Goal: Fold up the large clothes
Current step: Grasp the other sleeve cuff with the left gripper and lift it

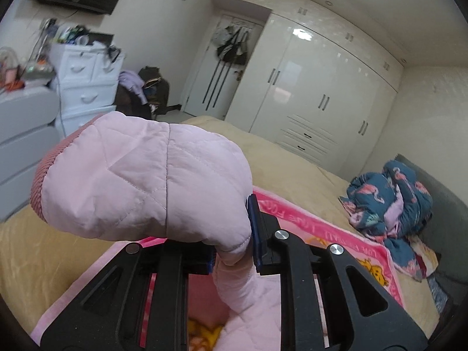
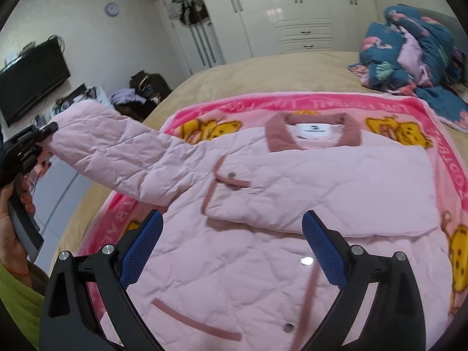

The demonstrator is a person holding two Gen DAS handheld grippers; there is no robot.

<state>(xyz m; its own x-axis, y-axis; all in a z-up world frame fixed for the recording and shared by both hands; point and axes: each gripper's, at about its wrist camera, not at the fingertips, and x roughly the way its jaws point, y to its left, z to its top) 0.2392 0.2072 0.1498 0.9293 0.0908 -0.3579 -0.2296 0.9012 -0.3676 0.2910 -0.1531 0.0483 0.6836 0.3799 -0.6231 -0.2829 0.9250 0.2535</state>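
One jacket (image 2: 263,204) collar far, left gripper (image 1: 234,251) pinching sleeve (image 2: 117,152) leftward, right gripper (image 2: 232,245) wide.

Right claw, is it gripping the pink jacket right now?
No, the right claw hangs open above the pink jacket, pads apart and gripping nothing.

**Left Gripper Clamped, Right Gripper Spread**

The left gripper (image 1: 234,248) was closed tight, its blue pads (image 1: 254,228) pinching the cuff end of the jacket sleeve (image 1: 140,175), which it held raised off to the person's left. The left hand (image 2: 13,222) wrapped the gripper's handle, with a green sleeve (image 2: 14,295) at the wrist. The right gripper (image 2: 232,247) pointed downward, jaws wide apart, with nothing held between its blue pads (image 2: 324,251).
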